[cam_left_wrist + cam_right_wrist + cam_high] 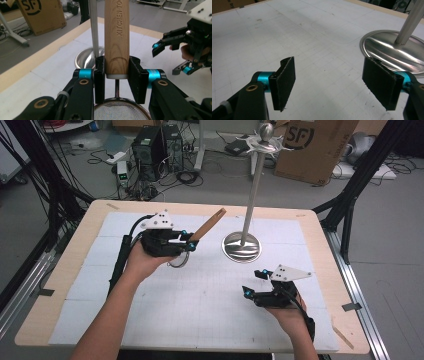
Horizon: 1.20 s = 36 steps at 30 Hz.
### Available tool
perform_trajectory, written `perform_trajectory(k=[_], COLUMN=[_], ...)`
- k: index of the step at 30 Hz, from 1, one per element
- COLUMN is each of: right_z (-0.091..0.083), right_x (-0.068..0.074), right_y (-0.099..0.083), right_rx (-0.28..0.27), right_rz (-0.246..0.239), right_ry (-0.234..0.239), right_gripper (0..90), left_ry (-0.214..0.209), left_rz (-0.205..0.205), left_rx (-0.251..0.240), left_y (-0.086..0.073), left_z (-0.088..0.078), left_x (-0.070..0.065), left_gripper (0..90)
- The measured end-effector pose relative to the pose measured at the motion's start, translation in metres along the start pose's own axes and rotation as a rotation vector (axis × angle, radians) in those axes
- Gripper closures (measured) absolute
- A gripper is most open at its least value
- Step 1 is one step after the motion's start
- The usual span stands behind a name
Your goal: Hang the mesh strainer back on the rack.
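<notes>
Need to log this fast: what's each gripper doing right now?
Left gripper: shut on the strainer's wooden handle.
Right gripper: open, holding nothing.

Cardboard box (316, 147) and computer towers (156, 151) behind table (60, 270)

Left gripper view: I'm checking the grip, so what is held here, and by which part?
The left hand-held gripper clamps a strainer by the lower end of its wooden handle, just above the mesh.
</notes>
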State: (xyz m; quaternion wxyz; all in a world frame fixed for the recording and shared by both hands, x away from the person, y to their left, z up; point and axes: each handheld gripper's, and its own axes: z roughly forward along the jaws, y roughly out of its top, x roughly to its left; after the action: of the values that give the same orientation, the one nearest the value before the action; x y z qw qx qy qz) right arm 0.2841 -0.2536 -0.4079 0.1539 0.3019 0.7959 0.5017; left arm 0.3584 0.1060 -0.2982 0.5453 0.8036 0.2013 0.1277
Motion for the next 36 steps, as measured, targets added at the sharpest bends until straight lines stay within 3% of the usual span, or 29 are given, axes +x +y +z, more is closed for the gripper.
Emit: perform_trajectory(k=[13, 36], right_z=[0.000, 0.000], right_x=[0.000, 0.000], right_y=[0.000, 0.000], right_rx=[-0.002, -0.004], right_rz=[-0.005, -0.004], right_ry=[0.004, 0.010], right_gripper=[25.9, 25.9], left_ry=[0.033, -0.011], left_rz=[0.040, 0.061], left_rx=[-0.038, -0.063], left_y=[0.040, 0.092], left_z=[-0.003, -0.010], left_x=[0.006, 0.028], left_gripper=[69.2, 69.3])
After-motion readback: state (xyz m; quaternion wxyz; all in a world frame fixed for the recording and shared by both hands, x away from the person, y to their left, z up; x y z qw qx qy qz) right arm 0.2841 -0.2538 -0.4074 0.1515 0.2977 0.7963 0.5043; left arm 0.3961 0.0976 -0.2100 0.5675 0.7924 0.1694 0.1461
